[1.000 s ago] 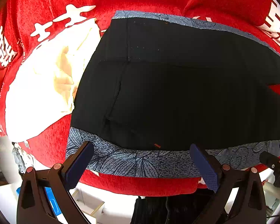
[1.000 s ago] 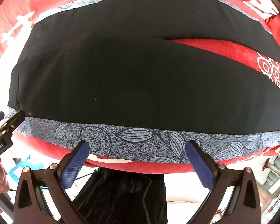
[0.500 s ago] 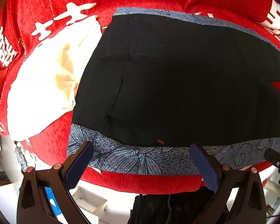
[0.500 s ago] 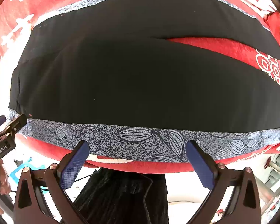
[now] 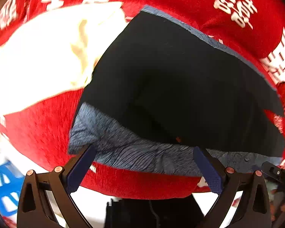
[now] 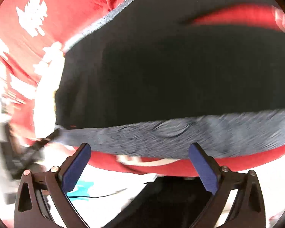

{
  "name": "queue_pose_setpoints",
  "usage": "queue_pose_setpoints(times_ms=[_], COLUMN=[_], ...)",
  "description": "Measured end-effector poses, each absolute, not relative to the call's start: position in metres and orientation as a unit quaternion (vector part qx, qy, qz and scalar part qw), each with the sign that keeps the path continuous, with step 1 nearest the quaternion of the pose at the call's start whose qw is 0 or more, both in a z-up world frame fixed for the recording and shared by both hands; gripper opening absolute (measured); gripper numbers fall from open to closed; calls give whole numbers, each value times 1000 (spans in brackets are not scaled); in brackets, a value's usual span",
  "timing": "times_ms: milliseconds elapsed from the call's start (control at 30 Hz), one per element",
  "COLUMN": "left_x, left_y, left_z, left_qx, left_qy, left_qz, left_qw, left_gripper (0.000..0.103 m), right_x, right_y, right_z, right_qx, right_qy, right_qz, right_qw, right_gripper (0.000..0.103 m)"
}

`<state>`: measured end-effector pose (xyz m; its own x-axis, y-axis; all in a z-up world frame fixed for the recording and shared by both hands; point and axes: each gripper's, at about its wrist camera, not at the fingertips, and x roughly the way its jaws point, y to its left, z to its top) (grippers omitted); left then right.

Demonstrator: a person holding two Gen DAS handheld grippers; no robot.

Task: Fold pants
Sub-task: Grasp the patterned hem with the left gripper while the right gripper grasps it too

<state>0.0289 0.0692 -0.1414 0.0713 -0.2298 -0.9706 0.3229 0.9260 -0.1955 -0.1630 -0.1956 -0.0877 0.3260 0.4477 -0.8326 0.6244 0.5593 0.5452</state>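
Black pants (image 5: 180,87) with a grey leaf-patterned side band (image 5: 134,152) lie flat on a red blanket. In the left wrist view the waist end sits at the left, and my left gripper (image 5: 144,163) stands open with its blue pads just at the near patterned edge. In the right wrist view the pants (image 6: 171,79) fill the frame, blurred by motion, and the two legs part at the upper right. My right gripper (image 6: 140,161) is open above the near edge of the patterned band (image 6: 180,138), with nothing between its fingers.
The red blanket (image 5: 43,133) with white characters covers the surface. A cream-white cloth (image 5: 43,57) lies left of the waist. The surface's front edge runs just below both grippers, with floor and a dark item (image 6: 171,205) beneath. The other gripper's tip (image 5: 273,171) shows at the right.
Both grippers have moved closer to the near patterned edge and swung leftward. The right wrist view is now blurred by motion. Both stay open; the pants have not moved.
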Motion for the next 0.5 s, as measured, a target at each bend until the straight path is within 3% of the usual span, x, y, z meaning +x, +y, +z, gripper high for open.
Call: queue_pose_setpoints(times_ms=[100,200,500], left_x=[24,16,15], left_y=[89,95,78], left_z=[-159,-173,-176], left_qx=[-4,-19,-69], left_qy=[677,691,687], left_qz=[-202,-213,-233], left_qw=[708,690,685], left_gripper=[103,103,103], right_x=[-184,-203,-219], right_y=[-191,-187,-192], right_z=[-107,-129,-140], right_qx=[514,549,602], right_qy=[547,531,469], right_qz=[-49,-44,-16], right_qw=[659,644,646], right_gripper=[73,67,67])
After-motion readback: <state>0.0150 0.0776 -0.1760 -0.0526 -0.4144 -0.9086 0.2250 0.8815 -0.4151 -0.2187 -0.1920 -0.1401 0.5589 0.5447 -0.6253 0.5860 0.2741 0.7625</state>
